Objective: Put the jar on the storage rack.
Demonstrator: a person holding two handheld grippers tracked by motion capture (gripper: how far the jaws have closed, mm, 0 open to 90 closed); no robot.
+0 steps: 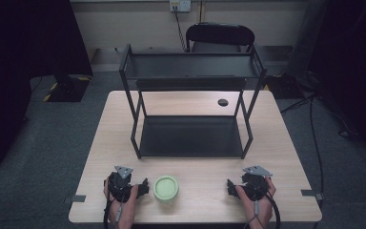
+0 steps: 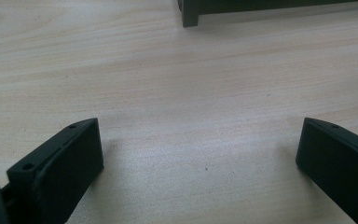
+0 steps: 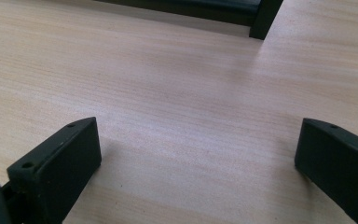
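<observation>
The green bowl (image 1: 166, 187) sits near the front edge of the table (image 1: 286, 143), a little left of the middle. It is round, so it has no long axis to line up with; seen from above it looks like a shallow dish or lid with a raised rim, and I cannot tell whether anything is in it.

From the left gripper (image 1: 143, 187) the bowl lies at about 3 o'clock, just beside the jaw tips but not touching them. From the right gripper (image 1: 230, 187) it lies at about 9 o'clock, well apart. So the left hand is plainly the nearer one, and my guess is that any grab would fall to it.

Both grippers rest low over the table with jaws spread wide and nothing between them. In the left gripper view (image 2: 199, 149) bare wood lies between the jaws, and the same in the right gripper view (image 3: 198, 149). Each camera looks toward the rack's feet, not at the bowl, so the left one would need to turn toward 3 o'clock first.

Behind the bowl, at 12 o'clock, stands a black two-tier rack (image 1: 190, 136). Both shelves look empty, the lower one open toward the person. A small dark disc (image 1: 223, 102) lies on the table past the rack.
</observation>
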